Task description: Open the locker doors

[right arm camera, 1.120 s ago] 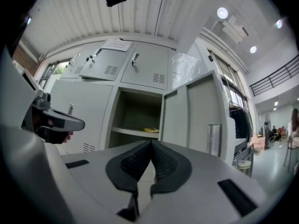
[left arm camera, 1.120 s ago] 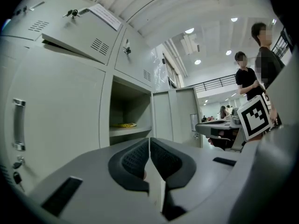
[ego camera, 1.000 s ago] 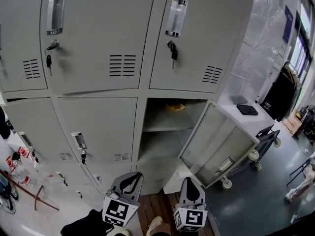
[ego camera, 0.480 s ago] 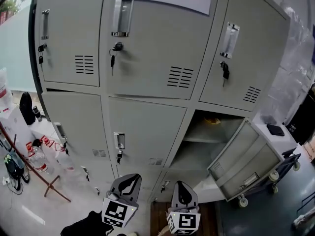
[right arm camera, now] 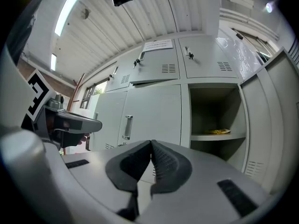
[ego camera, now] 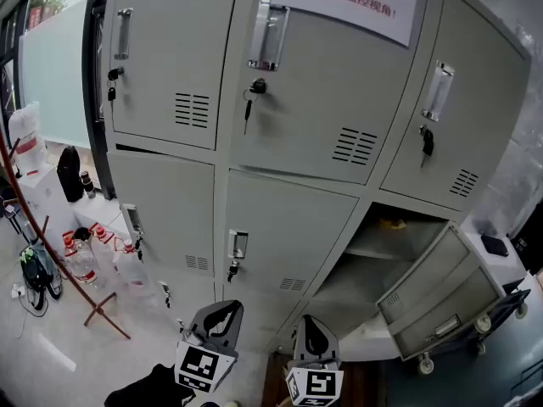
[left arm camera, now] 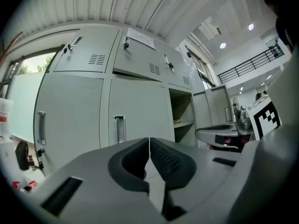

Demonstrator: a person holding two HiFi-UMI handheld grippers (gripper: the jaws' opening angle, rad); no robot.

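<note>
Head view: lockers (ego camera: 297, 100), open door (ego camera: 441, 299), pale floor (ego camera: 59, 346); left hand-held gripper (ego camera: 225, 310), right hand-held gripper (ego camera: 310, 329) both closed.

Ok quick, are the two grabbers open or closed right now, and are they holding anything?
Left gripper: closed, holding nothing.
Right gripper: closed, holding nothing.

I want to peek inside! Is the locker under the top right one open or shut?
Open. Its door is swung outward, and the shelf inside shows.
</note>
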